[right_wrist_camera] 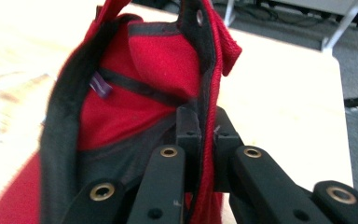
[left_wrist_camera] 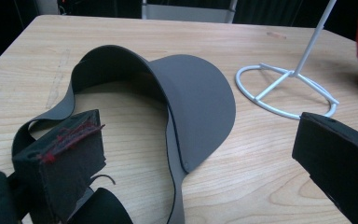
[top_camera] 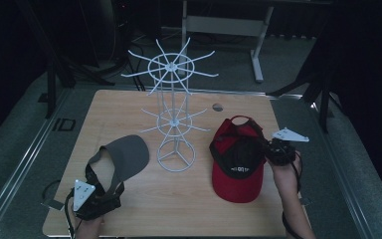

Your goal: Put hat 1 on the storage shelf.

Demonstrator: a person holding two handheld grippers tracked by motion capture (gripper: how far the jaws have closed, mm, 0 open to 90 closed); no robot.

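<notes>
Wood table [top_camera: 189,209] seen from the high view carries a white wire rack [top_camera: 175,107] standing upright near its middle. Left of the rack's ring base lies a grey visor [top_camera: 124,157], its strap trailing toward the left gripper [top_camera: 97,196] at the table's near left corner. Right of the rack, a red cap [top_camera: 236,167] is tipped up on its rear side, brim toward the person, with the right gripper [top_camera: 271,149] at its right edge.

From the left gripper view, the two black jaws stand wide apart with nothing pressed between them; the grey visor [left_wrist_camera: 191,107] lies on the table between and beyond them, its strap looping back beside the left-hand jaw. The rack's ring base [left_wrist_camera: 286,93] sits farther off to the right.

From the right gripper view, the jaws are pinched together on the red cap's [right_wrist_camera: 144,74] black-lined rim, the cap's inside facing the camera.
</notes>
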